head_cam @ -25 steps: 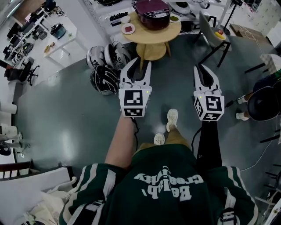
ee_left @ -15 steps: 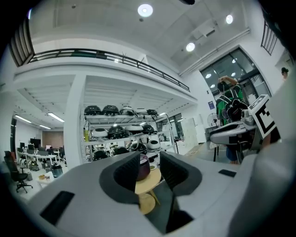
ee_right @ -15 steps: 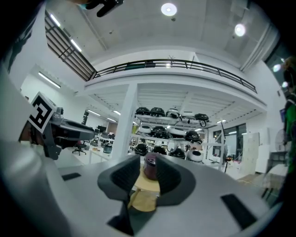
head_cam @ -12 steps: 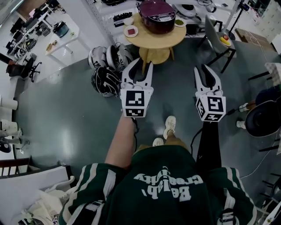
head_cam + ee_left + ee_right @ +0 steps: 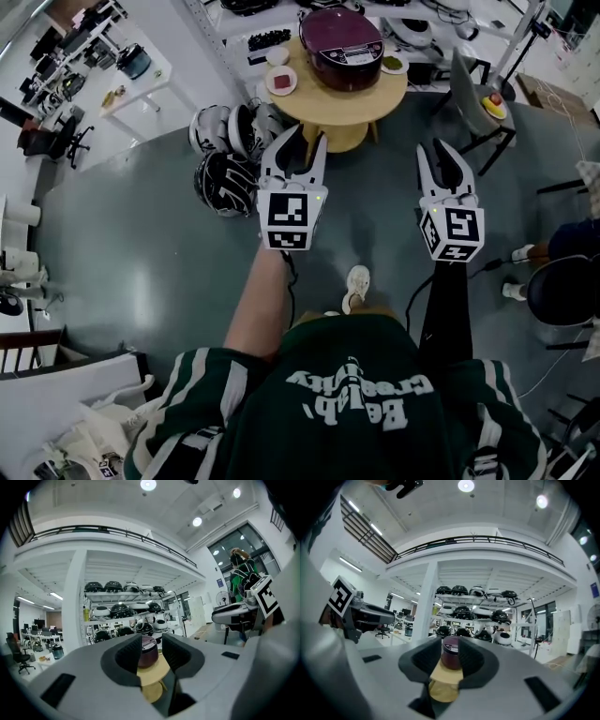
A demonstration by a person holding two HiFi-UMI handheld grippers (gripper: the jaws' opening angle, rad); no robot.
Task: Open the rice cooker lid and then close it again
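Presently both tools are held level above the grey floor (image 5: 141, 253), well short of the task item. On the left hand-held gripper (image 5: 302, 142) the jaws stand apart with nothing between the pads; its own view shows only the distant rice cooker (image 5: 149, 651) framed in the gap. On the right hand-held gripper (image 5: 437, 155) the jaws stand narrowly apart, having just been opening, and nothing is between them either, with the cooker likewise seen far off through the gap.

The rice cooker is maroon with its lid down, and it stands on a round wooden worktop (image 5: 323, 105) ahead of both grippers, well apart from them. Two small items sit beside it on that worktop: a plate with red contents (image 5: 280, 82) and a dish with green contents (image 5: 392, 64).

Black-and-white helmets (image 5: 225, 173) lie on the floor left of the worktop's pedestal. More helmets fill a shelf rack (image 5: 126, 606) behind the worktop.
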